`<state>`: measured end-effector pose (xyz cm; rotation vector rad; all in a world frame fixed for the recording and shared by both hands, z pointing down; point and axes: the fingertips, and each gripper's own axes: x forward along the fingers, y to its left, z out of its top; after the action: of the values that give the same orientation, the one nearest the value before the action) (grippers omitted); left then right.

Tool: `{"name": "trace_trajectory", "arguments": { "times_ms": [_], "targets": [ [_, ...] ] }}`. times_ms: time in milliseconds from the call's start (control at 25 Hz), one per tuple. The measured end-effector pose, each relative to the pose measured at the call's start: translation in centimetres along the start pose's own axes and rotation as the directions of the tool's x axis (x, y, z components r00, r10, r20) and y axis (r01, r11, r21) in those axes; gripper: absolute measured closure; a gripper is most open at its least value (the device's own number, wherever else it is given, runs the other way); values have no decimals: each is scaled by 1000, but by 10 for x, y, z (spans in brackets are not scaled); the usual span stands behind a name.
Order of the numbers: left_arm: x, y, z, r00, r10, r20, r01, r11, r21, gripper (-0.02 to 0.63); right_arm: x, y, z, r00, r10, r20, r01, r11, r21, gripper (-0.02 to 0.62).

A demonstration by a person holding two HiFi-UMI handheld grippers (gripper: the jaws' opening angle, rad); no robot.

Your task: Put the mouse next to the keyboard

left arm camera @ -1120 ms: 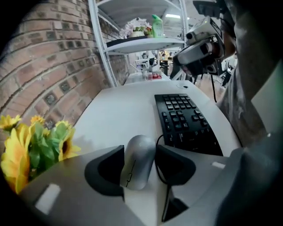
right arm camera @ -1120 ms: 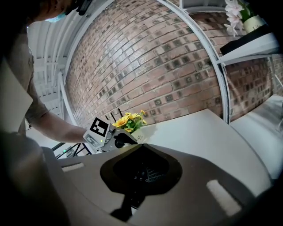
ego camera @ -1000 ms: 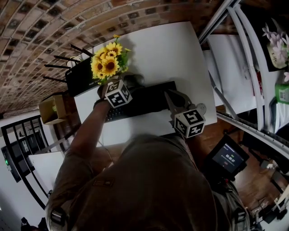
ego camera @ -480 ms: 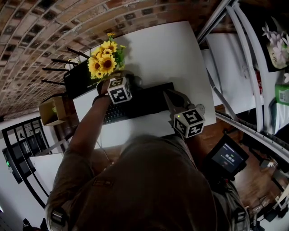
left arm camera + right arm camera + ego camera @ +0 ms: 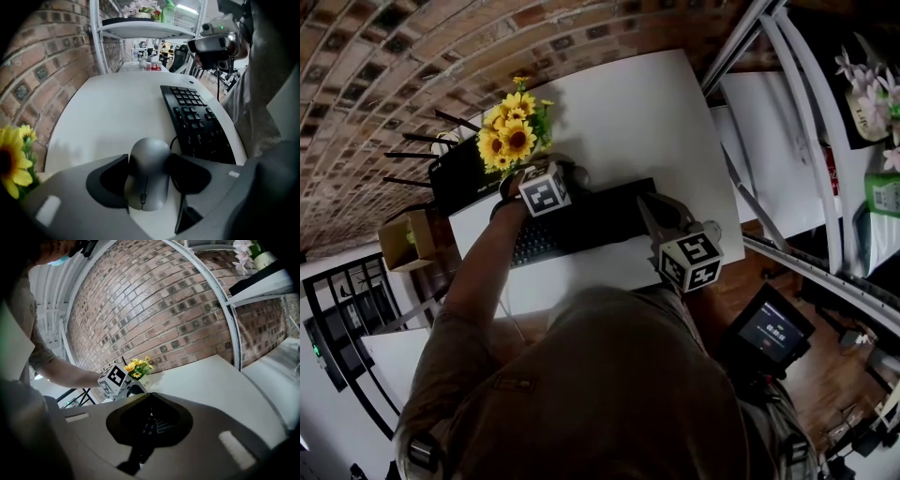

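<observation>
Grey plastic mouse [image 5: 147,176] is sitting on the white surface [image 5: 108,108], lower middle of the left gripper view. The black keyboard [image 5: 197,126] is just beside it to the right, with what looks like a cord curling between them. The left claw [image 5: 149,163] straddles the mouse. Its jaws have just been opening, so they stand wide with the mouse between them, pads off its sides or barely brushing. The right claw [image 5: 150,397] is pinched together on nothing, over the keyboard's right end in the head view. I'd say this is the let-go step and the placing is basically done. Next move, I reckon: lift the left claw straight up without nudging the mouse or snagging that cord.
</observation>
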<state>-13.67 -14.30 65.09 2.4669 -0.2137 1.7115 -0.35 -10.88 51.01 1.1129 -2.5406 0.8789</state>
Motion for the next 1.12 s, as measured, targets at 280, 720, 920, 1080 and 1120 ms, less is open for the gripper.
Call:
{"name": "trace_trajectory", "arguments": {
  "times_ms": [280,720,920,1080,1120],
  "targets": [
    [-3,1,-2,1000,29,8,-29,1000,-3,331,1,3,0,1000,0,-1,0,1000,4,589],
    [-1,3,-7,1000,10,30,-10,1000,-1,321,1,7,-2,1000,-7,-2,7,1000,1,588],
    [-5,2,-4,999,12,41,-12,1000,-11,327,1,8,-3,1000,-13,-4,13,1000,1,589],
    [-6,5,-1,998,26,65,-25,1000,-15,336,2,10,-4,1000,-14,-7,14,1000,1,589],
    [-6,5,-1,998,28,63,-27,1000,-14,336,3,10,-4,1000,-13,-9,13,1000,2,589]
  ]
}}
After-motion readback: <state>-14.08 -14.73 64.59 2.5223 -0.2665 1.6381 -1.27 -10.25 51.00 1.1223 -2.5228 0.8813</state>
